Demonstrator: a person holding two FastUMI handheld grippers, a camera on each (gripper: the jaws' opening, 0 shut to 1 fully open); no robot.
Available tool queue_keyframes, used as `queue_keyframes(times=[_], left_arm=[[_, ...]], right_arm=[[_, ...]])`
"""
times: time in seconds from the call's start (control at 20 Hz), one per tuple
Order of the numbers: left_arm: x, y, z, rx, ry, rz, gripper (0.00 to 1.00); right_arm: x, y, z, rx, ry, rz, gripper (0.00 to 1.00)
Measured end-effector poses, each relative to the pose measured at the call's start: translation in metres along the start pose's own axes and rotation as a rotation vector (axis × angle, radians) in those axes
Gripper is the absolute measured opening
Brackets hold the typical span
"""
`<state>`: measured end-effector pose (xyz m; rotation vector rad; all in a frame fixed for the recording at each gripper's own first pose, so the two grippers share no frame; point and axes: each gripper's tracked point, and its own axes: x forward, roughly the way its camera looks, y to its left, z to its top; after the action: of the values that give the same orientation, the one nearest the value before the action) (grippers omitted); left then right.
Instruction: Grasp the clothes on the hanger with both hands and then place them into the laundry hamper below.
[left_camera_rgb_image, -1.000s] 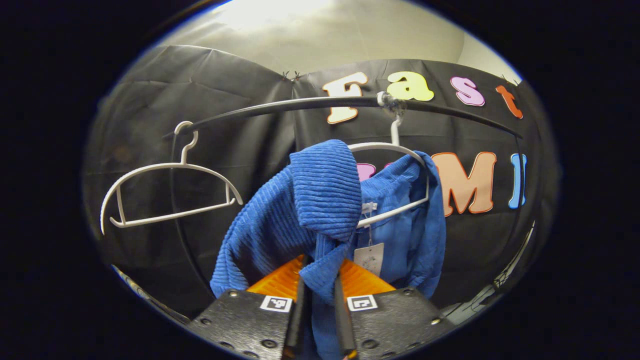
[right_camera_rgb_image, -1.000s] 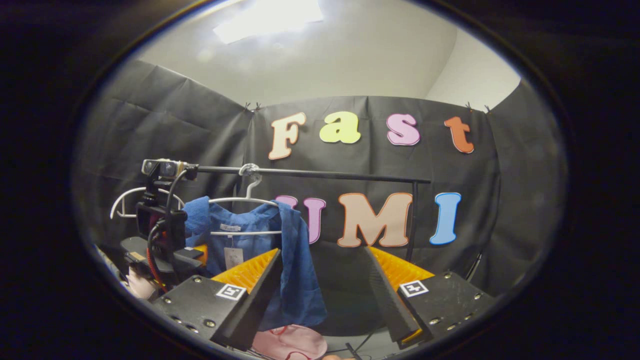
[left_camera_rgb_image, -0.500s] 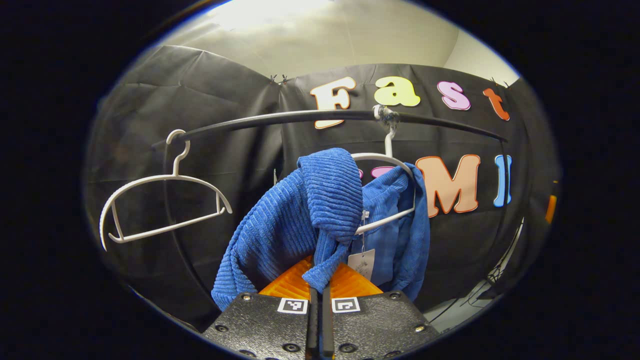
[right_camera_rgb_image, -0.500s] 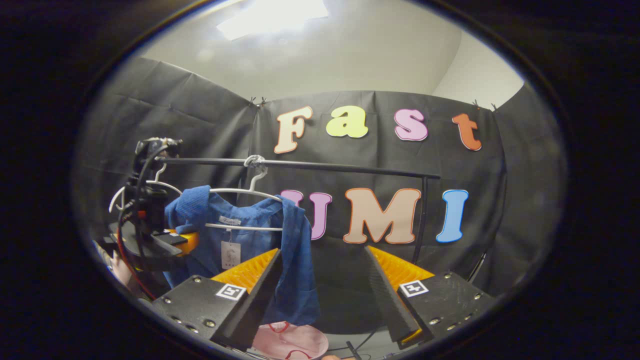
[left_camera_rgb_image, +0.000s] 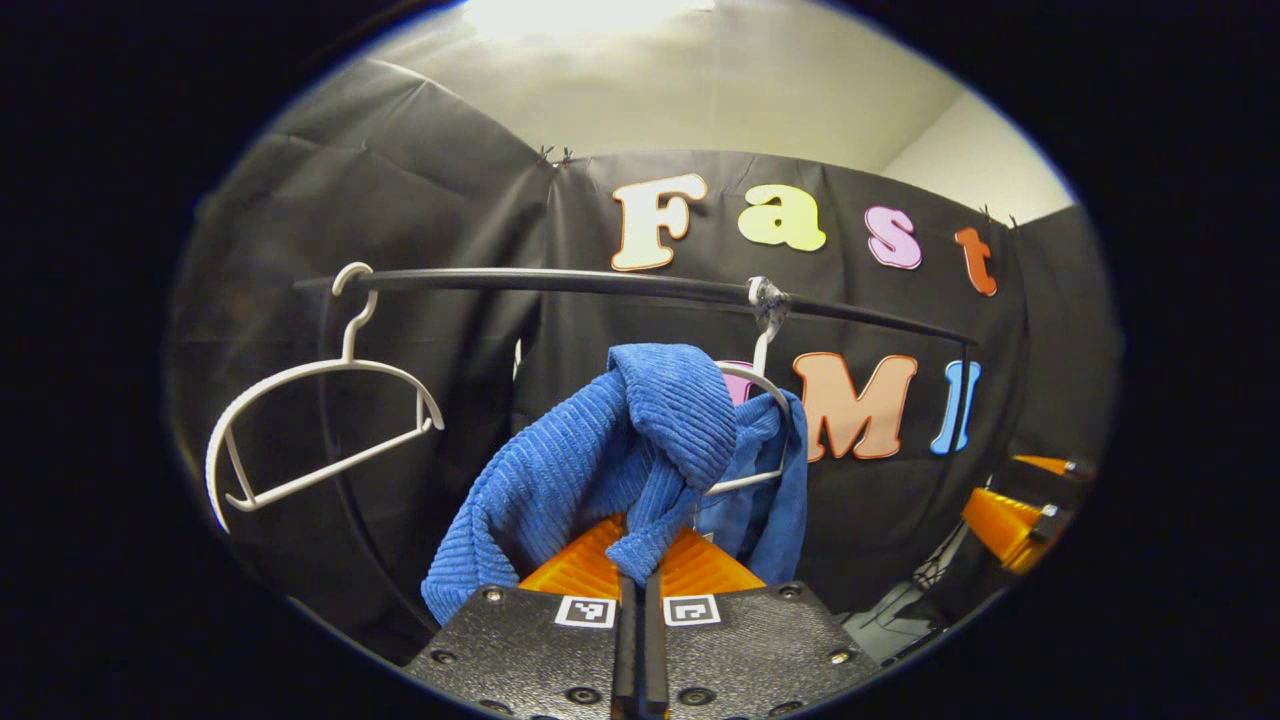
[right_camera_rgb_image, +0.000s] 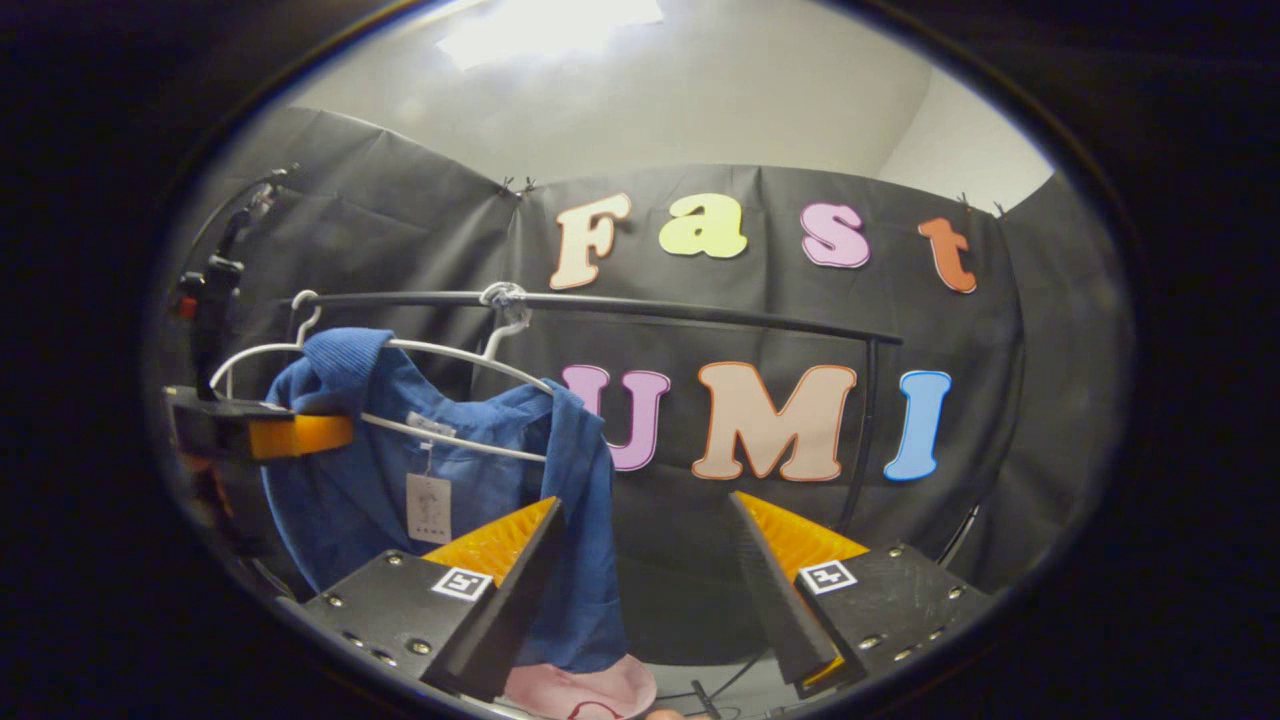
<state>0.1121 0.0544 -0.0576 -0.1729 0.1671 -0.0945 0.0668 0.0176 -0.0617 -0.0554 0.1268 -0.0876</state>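
Left gripper (left_camera_rgb_image: 636, 590) pinching a fold of the blue garment (left_camera_rgb_image: 610, 450), pads pressed together. Right gripper (right_camera_rgb_image: 645, 560) gaping wide, just beside the cloth's hem. Garment hanging on the white hanger (right_camera_rgb_image: 440, 350); pink thing (right_camera_rgb_image: 580, 690) below, possibly the hamper.

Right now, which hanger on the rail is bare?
The white hanger at the rail's left end; the other hanger carries the blue garment.

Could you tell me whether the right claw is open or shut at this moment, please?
Open. The right claw's fingers stand wide apart beside the blue garment, pinching nothing.
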Motion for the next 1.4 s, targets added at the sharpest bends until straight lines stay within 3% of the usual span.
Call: queue_keyframes(times=[0.1,0.5,0.7,0.85,0.95,1.0,1.05,1.1,1.25,1.4], left_arm=[[-0.001,0.007,0.003,0.006,-0.005,0.001,0.04],[-0.01,0.007,0.006,0.034,0.02,-0.001,0.02],[-0.013,0.005,0.008,0.059,0.026,0.007,0.02],[-0.015,0.002,0.008,0.075,0.027,0.018,0.03],[-0.019,-0.001,0.008,0.078,0.027,0.023,0.03],[-0.022,-0.003,0.012,0.084,0.015,0.025,0.04],[-0.025,-0.004,0.016,0.093,0.004,0.028,0.03],[-0.03,-0.007,0.022,0.107,-0.011,0.023,0.04],[-0.036,-0.008,0.034,0.154,-0.04,0.021,0.03],[-0.04,0.002,0.039,0.164,-0.044,0.039,0.03]], right_arm=[[0.021,0.008,-0.005,0.017,0.009,0.014,0.92],[0.106,0.056,-0.027,0.083,0.03,0.122,0.96],[0.138,0.087,-0.055,0.07,0.088,0.17,0.94],[0.155,0.096,-0.079,0.045,0.153,0.165,0.92],[0.159,0.098,-0.093,0.033,0.191,0.152,0.7],[0.162,0.099,-0.098,0.023,0.208,0.149,0.65],[0.162,0.099,-0.105,0.011,0.224,0.15,0.51],[0.166,0.097,-0.109,-0.004,0.238,0.142,0.46],[0.167,0.08,-0.104,-0.013,0.226,0.087,0.06],[0.172,0.063,-0.1,-0.006,0.224,0.057,0.03]])
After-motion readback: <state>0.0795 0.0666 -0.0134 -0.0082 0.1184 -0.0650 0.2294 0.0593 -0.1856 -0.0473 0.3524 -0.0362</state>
